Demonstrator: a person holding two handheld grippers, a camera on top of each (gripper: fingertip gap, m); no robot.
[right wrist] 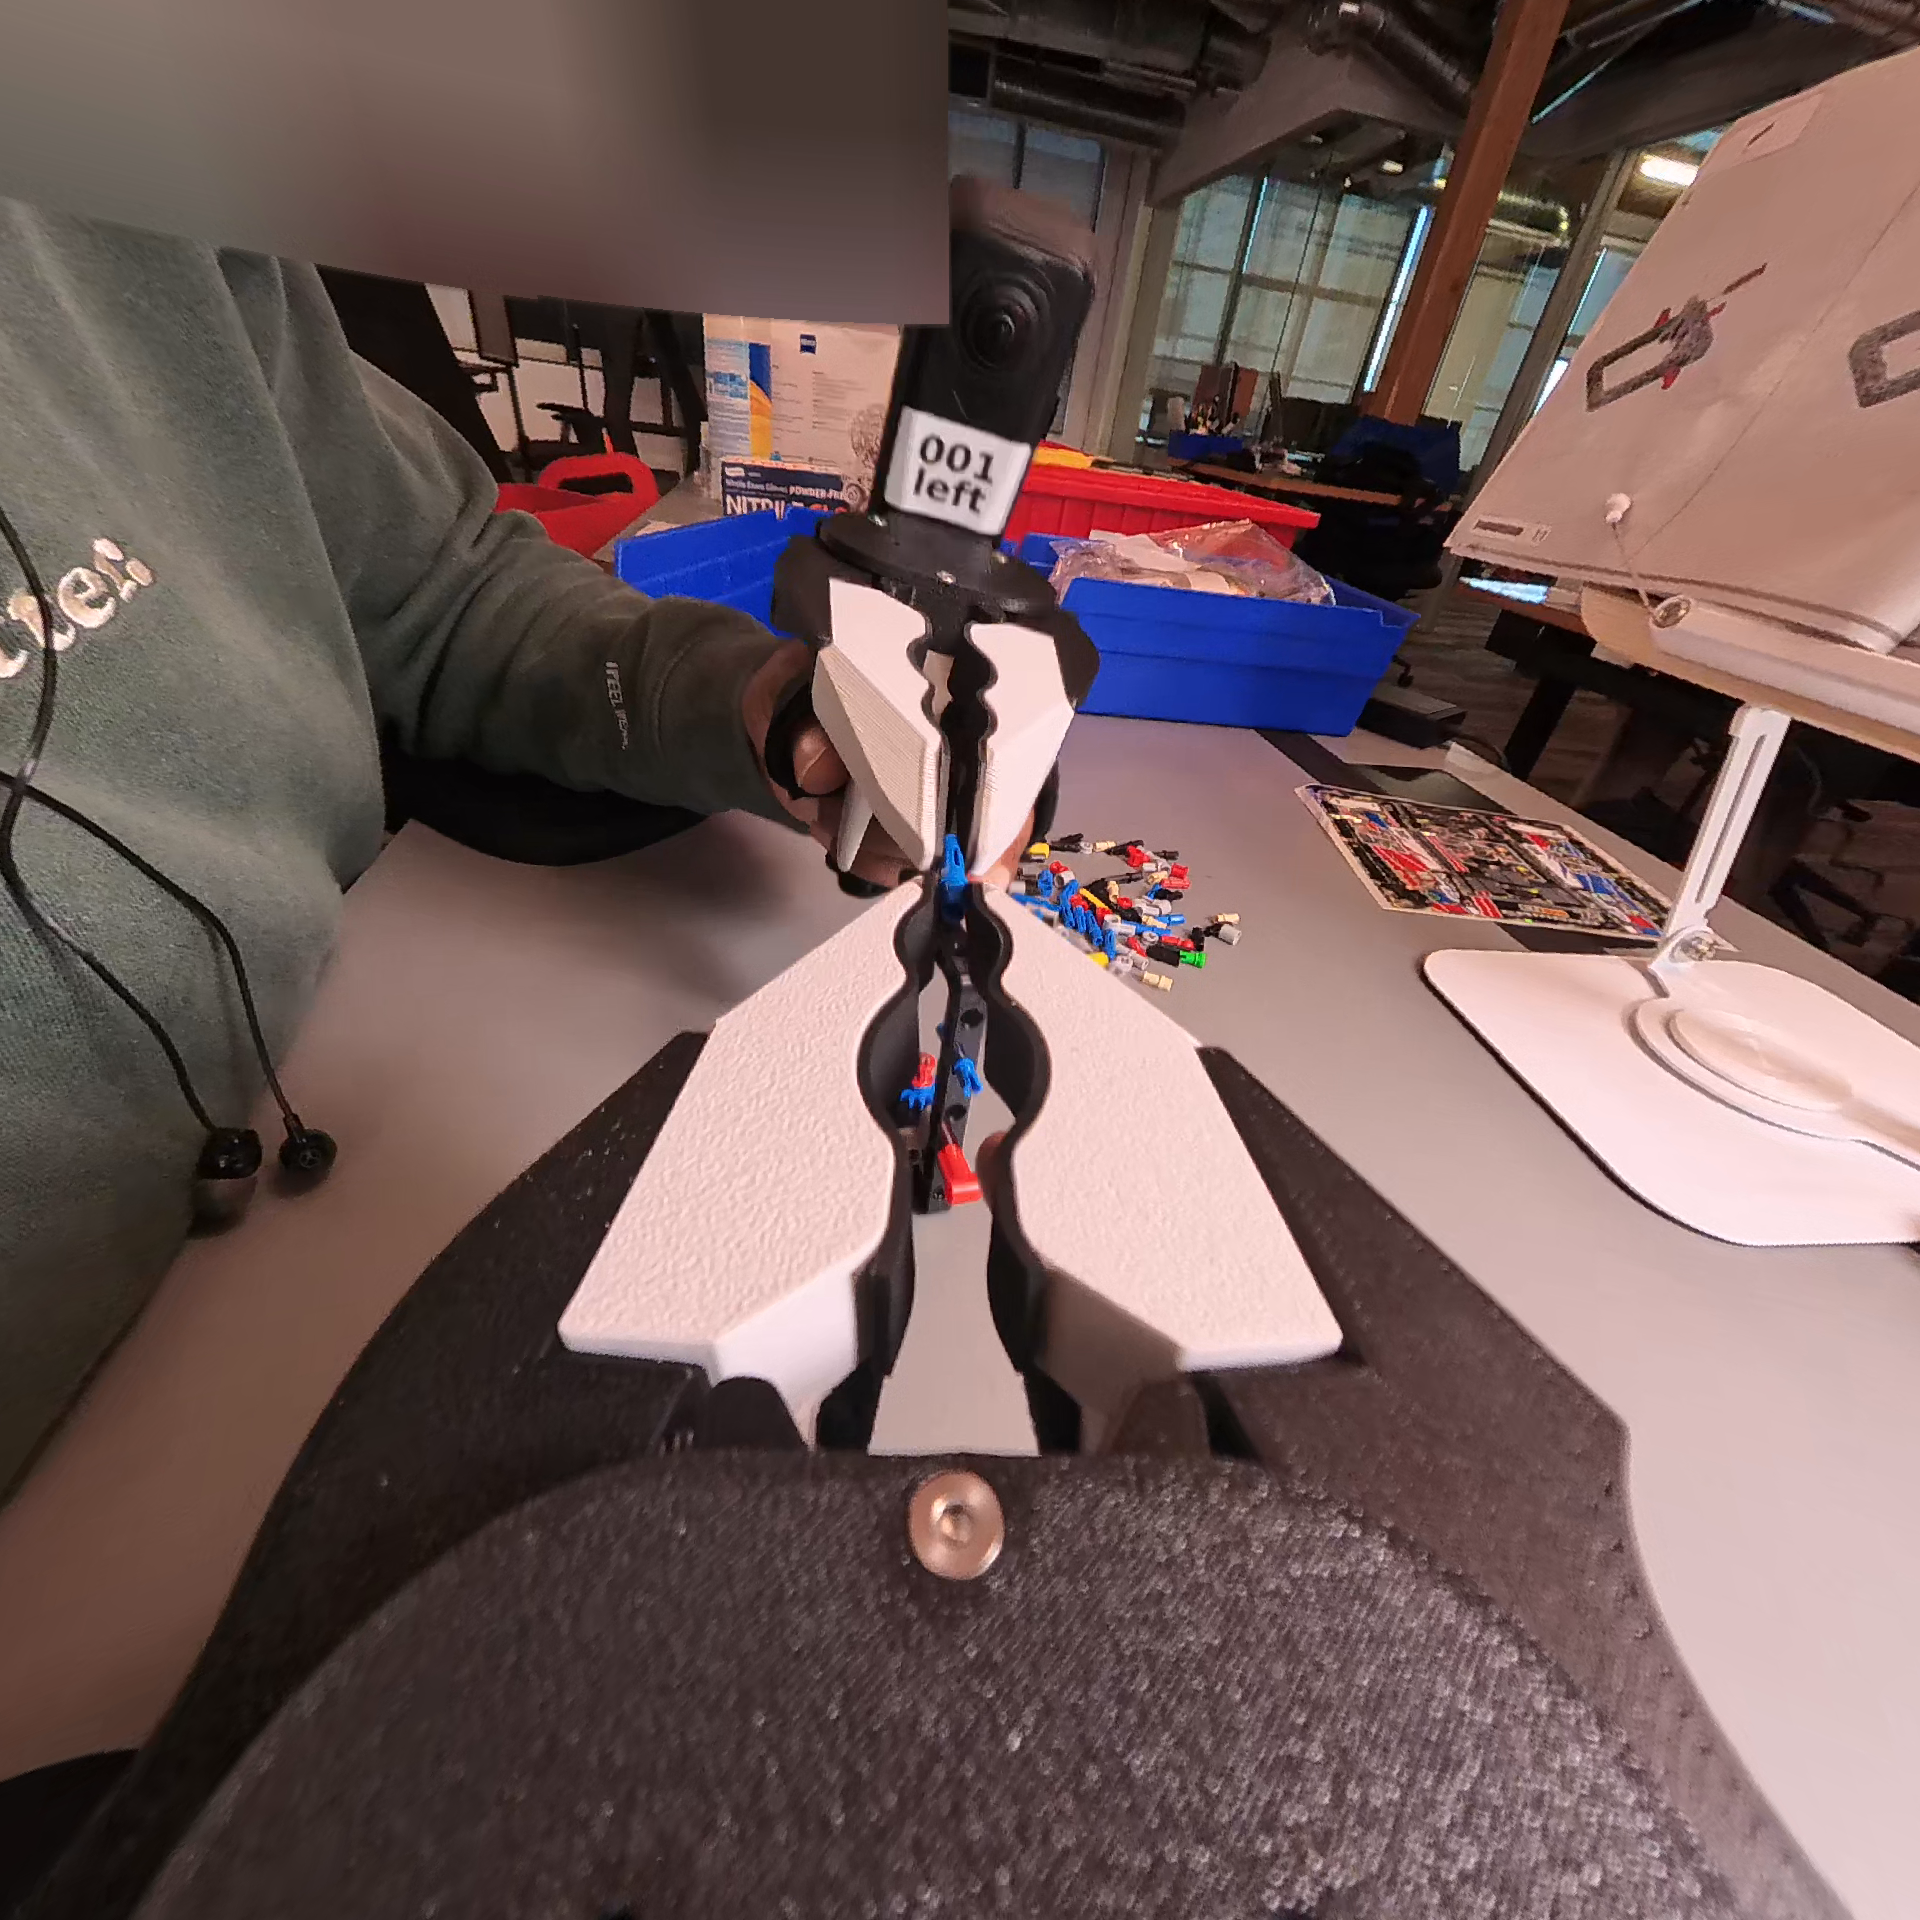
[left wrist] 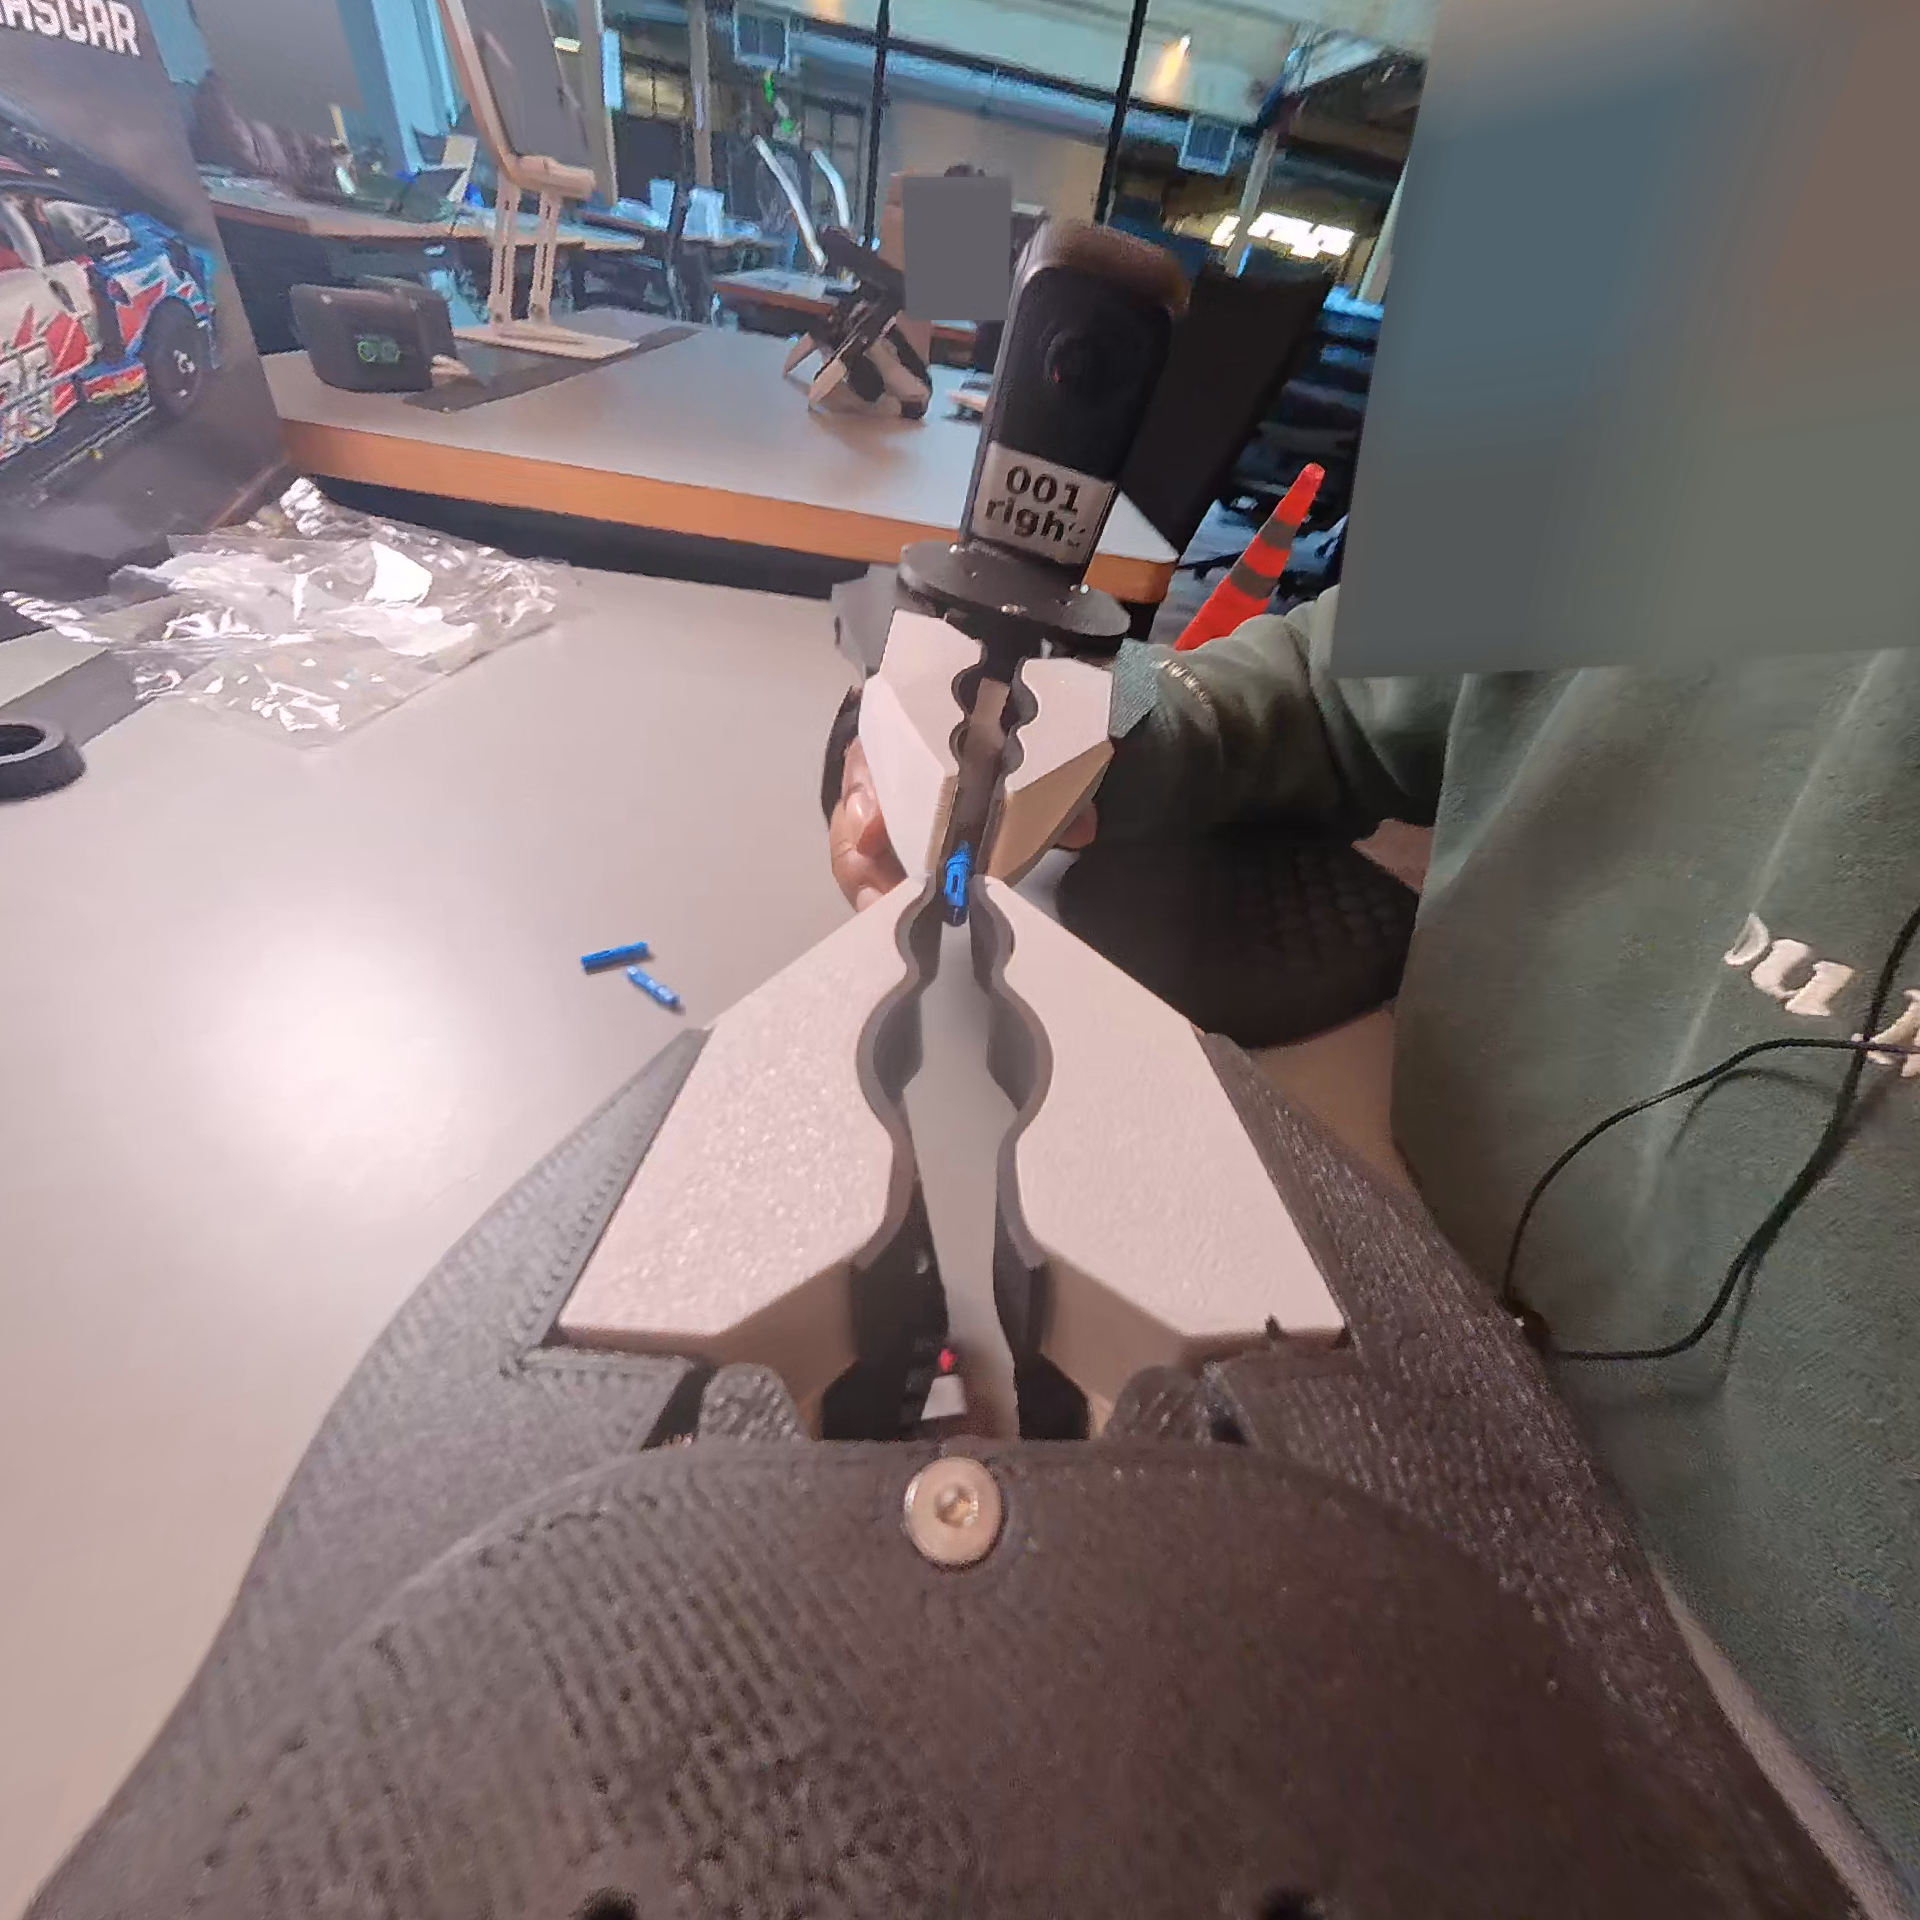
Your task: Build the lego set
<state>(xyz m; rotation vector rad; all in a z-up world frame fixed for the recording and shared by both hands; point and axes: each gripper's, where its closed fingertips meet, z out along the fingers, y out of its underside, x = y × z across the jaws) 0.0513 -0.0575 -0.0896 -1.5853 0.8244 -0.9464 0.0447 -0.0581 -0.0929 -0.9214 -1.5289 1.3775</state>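
You hold both grippers tip to tip at frame centre above the grey table [left wrist: 312,1039]. Your left gripper [left wrist: 954,902] pinches a small blue peg [left wrist: 954,878]. Your right gripper [right wrist: 943,902] is clamped on a black beam [right wrist: 951,1101] studded with pegs. Loose pieces [right wrist: 1117,909] lie right of centre.
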